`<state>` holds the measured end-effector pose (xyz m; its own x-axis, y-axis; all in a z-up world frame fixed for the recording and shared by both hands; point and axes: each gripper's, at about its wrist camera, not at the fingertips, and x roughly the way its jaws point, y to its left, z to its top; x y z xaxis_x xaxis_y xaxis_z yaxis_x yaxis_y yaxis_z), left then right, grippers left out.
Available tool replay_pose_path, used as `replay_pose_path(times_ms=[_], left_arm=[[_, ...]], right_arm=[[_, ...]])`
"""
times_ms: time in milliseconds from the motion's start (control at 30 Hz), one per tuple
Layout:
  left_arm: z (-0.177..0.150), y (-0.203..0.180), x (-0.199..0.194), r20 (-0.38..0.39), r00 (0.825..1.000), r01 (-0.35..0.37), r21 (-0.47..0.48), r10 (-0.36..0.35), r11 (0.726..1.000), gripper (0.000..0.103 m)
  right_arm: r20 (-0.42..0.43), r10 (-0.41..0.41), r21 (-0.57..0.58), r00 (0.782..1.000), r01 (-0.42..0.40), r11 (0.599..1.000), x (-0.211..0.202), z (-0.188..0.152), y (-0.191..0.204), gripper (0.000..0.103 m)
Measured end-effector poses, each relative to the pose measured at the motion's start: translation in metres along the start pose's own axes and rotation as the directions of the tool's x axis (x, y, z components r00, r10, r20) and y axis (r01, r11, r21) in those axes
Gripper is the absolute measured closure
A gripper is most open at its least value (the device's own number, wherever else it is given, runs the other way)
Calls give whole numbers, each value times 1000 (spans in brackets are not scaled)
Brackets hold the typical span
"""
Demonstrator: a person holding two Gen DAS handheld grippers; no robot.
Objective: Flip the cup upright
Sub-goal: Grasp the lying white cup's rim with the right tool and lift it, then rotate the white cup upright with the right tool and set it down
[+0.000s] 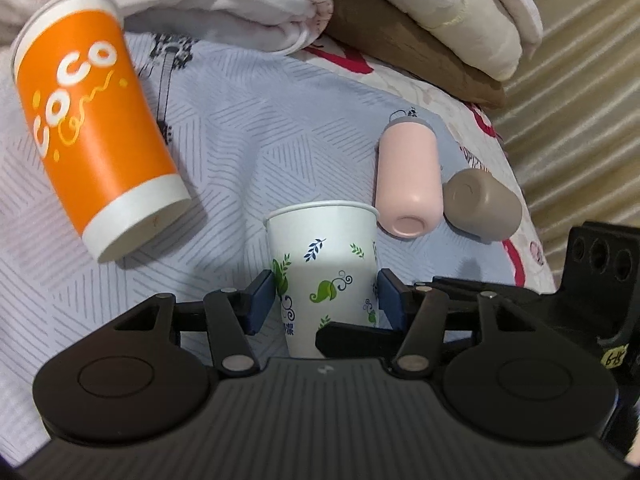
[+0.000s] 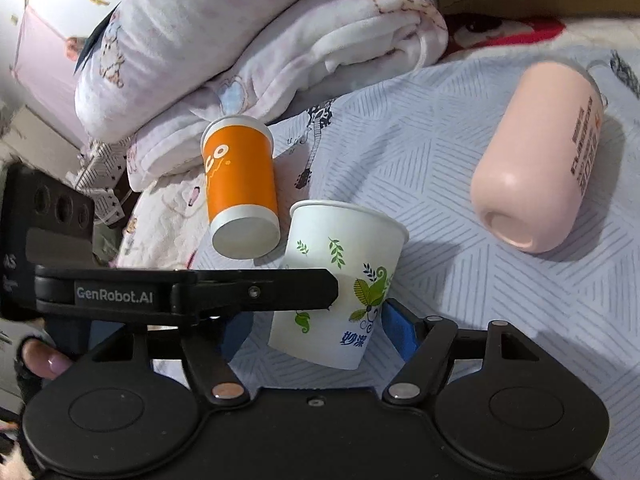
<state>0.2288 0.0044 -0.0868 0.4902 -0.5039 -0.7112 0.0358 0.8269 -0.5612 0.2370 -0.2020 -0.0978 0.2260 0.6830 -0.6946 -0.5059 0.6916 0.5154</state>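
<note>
A white paper cup with green leaf print (image 1: 324, 276) stands mouth up on the bedsheet, between the blue pads of my left gripper (image 1: 326, 300), which touch its sides. In the right wrist view the same cup (image 2: 340, 280) leans slightly, with the left gripper's finger across its left side. My right gripper (image 2: 316, 332) is open around the cup's lower part; its right pad stands apart from the cup. An orange COCO cup (image 1: 96, 128) lies on its side to the left, base toward me; it also shows in the right wrist view (image 2: 240, 184).
A pink tumbler (image 1: 408, 176) and a tan cup (image 1: 482, 204) lie on their sides on the patterned sheet (image 1: 260, 128). Folded blankets (image 2: 248, 48) and pillows (image 1: 440, 12) pile up at the back. The bed's edge runs along the right.
</note>
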Motion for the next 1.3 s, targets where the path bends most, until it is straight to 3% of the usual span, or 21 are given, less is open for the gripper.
replay_pose_path(times_ms=[300, 467, 733, 1000, 1100, 1200, 1300], left_arm=[[-4, -23, -8, 42, 998, -44, 157, 37, 987, 49], [-9, -33, -11, 86, 995, -74, 231, 56, 970, 48], [-24, -51, -4, 179, 979, -158, 341, 101, 927, 48], [-42, -54, -2, 253, 964, -195, 453, 84, 870, 48], [-49, -51, -3, 278, 958, -194, 465, 65, 864, 48], [-54, -52, -3, 296, 953, -200, 472, 59, 859, 48], [-56, -52, -3, 302, 951, -208, 467, 67, 860, 46]], right_arm=[[35, -90, -133, 995, 94, 987, -5, -2, 16, 37], [94, -176, -258, 980, 195, 946, -6, -7, 32, 37], [312, -312, -483, 897, 433, 761, 7, -35, 51, 37], [454, -313, -513, 834, 532, 674, 12, -57, 51, 37], [485, -317, -518, 815, 560, 646, 13, -62, 52, 37], [478, -324, -503, 816, 557, 661, 16, -60, 52, 37], [448, -329, -500, 831, 538, 678, 16, -55, 53, 37]])
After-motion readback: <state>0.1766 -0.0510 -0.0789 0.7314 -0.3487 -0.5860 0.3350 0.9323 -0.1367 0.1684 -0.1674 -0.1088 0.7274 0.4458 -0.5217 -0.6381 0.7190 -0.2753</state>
